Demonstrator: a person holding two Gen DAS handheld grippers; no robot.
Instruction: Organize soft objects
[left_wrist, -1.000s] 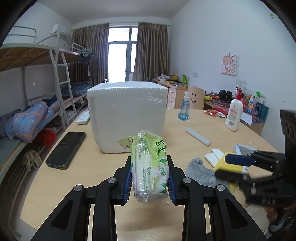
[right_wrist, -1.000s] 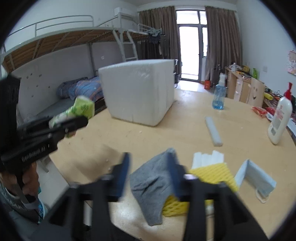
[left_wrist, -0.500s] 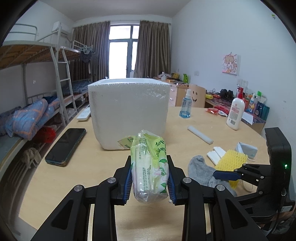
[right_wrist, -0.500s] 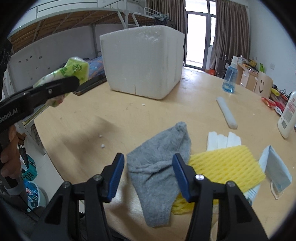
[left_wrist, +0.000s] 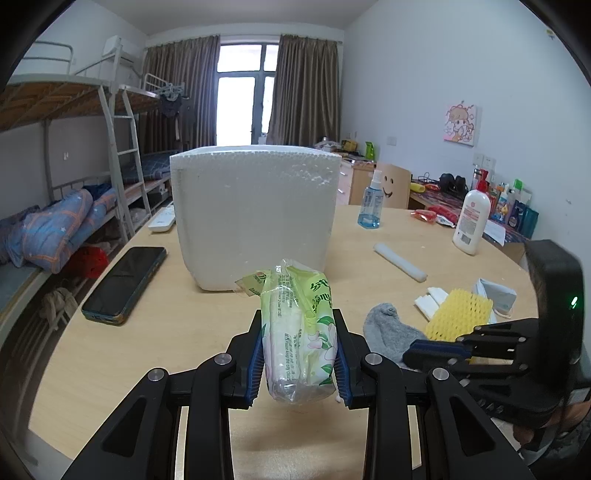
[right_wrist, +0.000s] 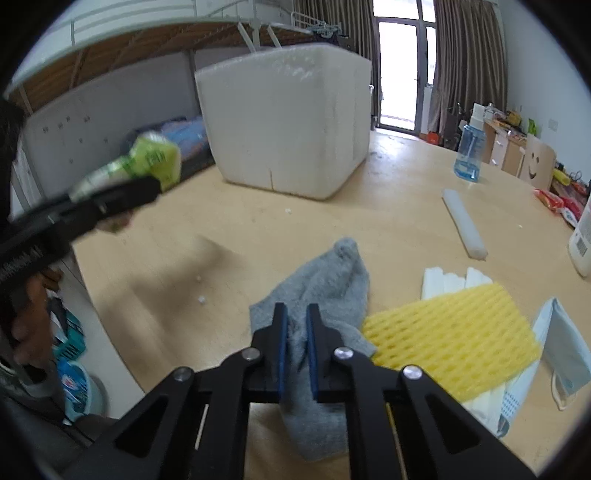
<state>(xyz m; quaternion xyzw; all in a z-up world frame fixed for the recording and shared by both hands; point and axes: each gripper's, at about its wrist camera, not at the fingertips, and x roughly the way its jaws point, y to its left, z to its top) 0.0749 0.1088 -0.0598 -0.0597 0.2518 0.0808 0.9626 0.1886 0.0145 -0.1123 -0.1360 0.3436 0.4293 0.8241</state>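
My left gripper (left_wrist: 298, 354) is shut on a green tissue pack (left_wrist: 301, 332) and holds it above the table, in front of the white foam box (left_wrist: 255, 214). The pack also shows in the right wrist view (right_wrist: 147, 162). My right gripper (right_wrist: 295, 332) is shut on the grey sock (right_wrist: 325, 284), which lies on the table beside a yellow foam net (right_wrist: 450, 332). In the left wrist view the sock (left_wrist: 388, 328) and the right gripper (left_wrist: 436, 349) are at the lower right.
White foam strips (right_wrist: 447, 280), a blue face mask (right_wrist: 565, 347), a white foam tube (right_wrist: 463, 221), a blue spray bottle (right_wrist: 469, 147) and a lotion bottle (left_wrist: 472, 221) are on the round wooden table (right_wrist: 258, 236). A phone (left_wrist: 125, 280) lies left of the box.
My right gripper has closed its jaws onto the grey sock. My left gripper keeps hold of the tissue pack and has moved slightly nearer the foam box.
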